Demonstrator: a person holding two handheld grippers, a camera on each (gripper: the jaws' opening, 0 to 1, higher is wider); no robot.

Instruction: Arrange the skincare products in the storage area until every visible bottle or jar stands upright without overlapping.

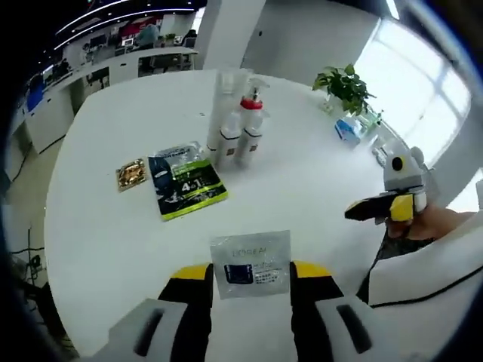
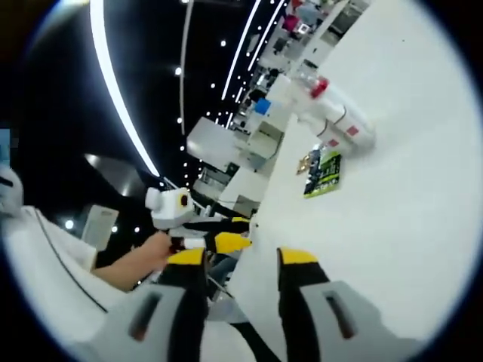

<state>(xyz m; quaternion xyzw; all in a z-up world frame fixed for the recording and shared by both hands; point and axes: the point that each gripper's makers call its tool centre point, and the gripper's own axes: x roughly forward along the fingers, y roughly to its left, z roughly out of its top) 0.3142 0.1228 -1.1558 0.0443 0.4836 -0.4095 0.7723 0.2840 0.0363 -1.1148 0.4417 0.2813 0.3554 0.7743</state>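
Note:
A white sachet (image 1: pixel 250 264) with a dark blue label lies between the yellow-tipped jaws of my left gripper (image 1: pixel 250 273), which stand apart at its two edges. Farther out on the round white table (image 1: pixel 302 188), white bottles (image 1: pixel 240 136), one with a red pump cap (image 1: pixel 251 102), stand upright close together with a clear tall one (image 1: pixel 230 87) behind. A green sachet (image 1: pixel 185 181) and a small gold packet (image 1: pixel 130 173) lie flat left of them. My right gripper (image 2: pixel 241 260) is open and empty; it hovers at the table's right side (image 1: pixel 370 210), held by a hand.
A potted plant (image 1: pixel 345 84) and a blue-and-white box (image 1: pixel 347 130) sit near the table's far right edge. In the right gripper view the bottles (image 2: pixel 343 119), green sachet (image 2: pixel 323 173) and left gripper (image 2: pixel 223 240) appear along the table edge. Office desks stand beyond.

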